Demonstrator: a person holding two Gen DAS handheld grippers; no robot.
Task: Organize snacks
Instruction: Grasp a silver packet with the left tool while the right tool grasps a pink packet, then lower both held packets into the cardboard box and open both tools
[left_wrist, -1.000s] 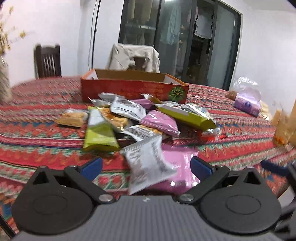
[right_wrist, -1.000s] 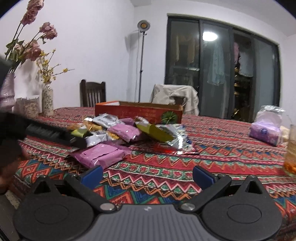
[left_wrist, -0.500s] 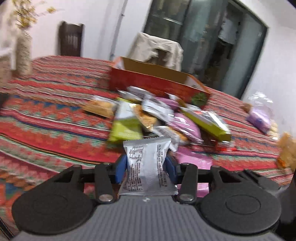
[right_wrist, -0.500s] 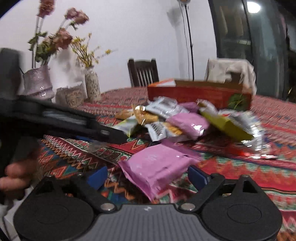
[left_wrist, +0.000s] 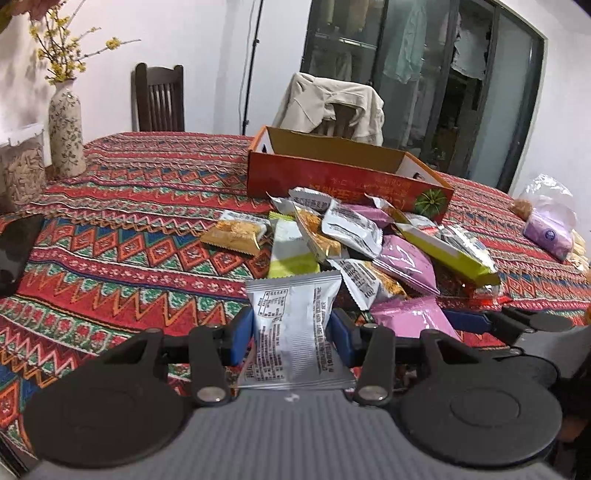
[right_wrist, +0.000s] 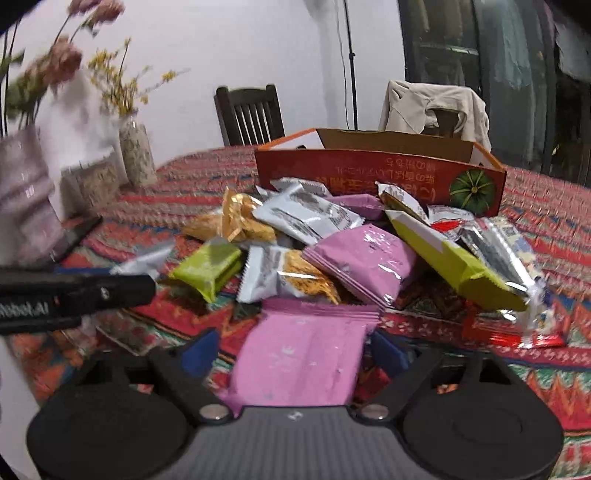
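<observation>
The counter (left_wrist: 122, 236) wears a bright zigzag cloth. Far ahead of both sets of jaws sits the red box (left_wrist: 343, 181), open on top, its long side running left to right. Between the box and the jaws lies the snack pile (left_wrist: 354, 243), a heap of little packs pointing every which way. One long yellow-green pack (right_wrist: 454, 262) in the pile slants down toward the right.

The pink pack (right_wrist: 303, 354) lies flat on the cloth right between the jaws of the right gripper (right_wrist: 295, 354). Its long side points straight ahead, toward the pile. These jaws have just been closing in on it. The blue pads are close beside its two edges, but the picture is too blurry to tell if they press on it yet.

The left gripper (left_wrist: 291, 338) has its jaws squeezed tight on the silver pack (left_wrist: 293, 332). This pack stands up between the blue pads with its long side pointing up and away, toward the pile. Its zigzag top edge sticks out past the jaws. The printed back faces the camera. It is lifted off the cloth.
</observation>
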